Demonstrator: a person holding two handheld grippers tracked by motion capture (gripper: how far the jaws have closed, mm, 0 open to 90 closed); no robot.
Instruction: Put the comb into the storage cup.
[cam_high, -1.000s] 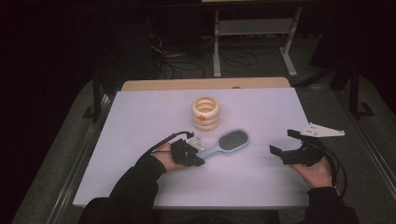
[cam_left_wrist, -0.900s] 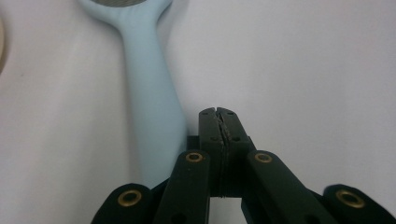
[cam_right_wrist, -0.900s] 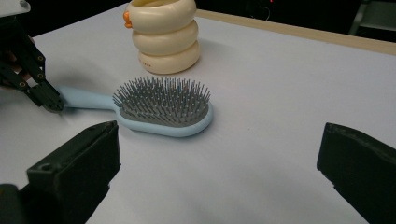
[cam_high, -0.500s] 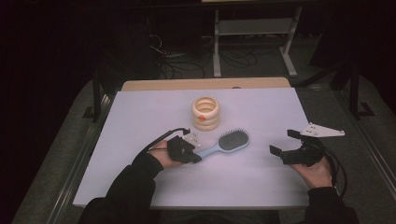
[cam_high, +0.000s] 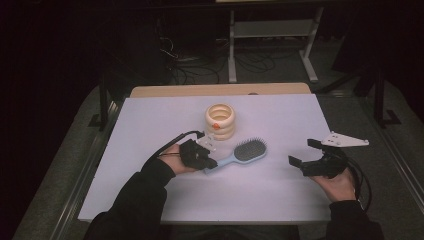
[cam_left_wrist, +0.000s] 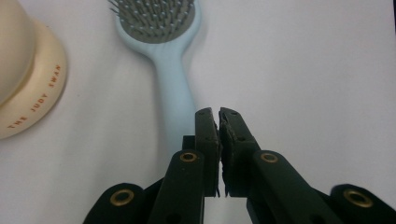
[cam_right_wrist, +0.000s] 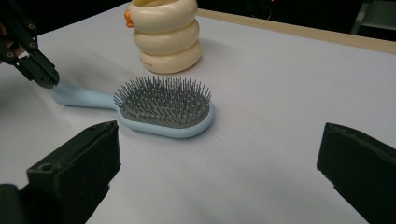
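Observation:
A light blue hairbrush (cam_high: 250, 150) with grey bristles lies flat mid-table, its handle pointing toward my left gripper (cam_high: 212, 162). In the left gripper view the jaws (cam_left_wrist: 218, 114) stand shut with nothing between them, hovering just over the end of the brush handle (cam_left_wrist: 175, 79). The right gripper view shows that same gripper (cam_right_wrist: 46, 77) above the handle's tip, with the brush (cam_right_wrist: 163, 105) resting on the table. My right gripper (cam_high: 302, 152) is held wide open at the right, well clear of the brush, its jaws (cam_right_wrist: 219, 140) empty.
A cream holder of stacked rings (cam_high: 220, 120) with an orange spot stands just behind the brush, also near in the left gripper view (cam_left_wrist: 23, 79). The white table sheet (cam_high: 280, 200) ends at a wooden strip (cam_high: 220, 90) at the back. Beyond stands a metal frame (cam_high: 270, 45).
My left gripper has risen a little over the handle's end. The brush, the holder and the right gripper have stayed where they were.

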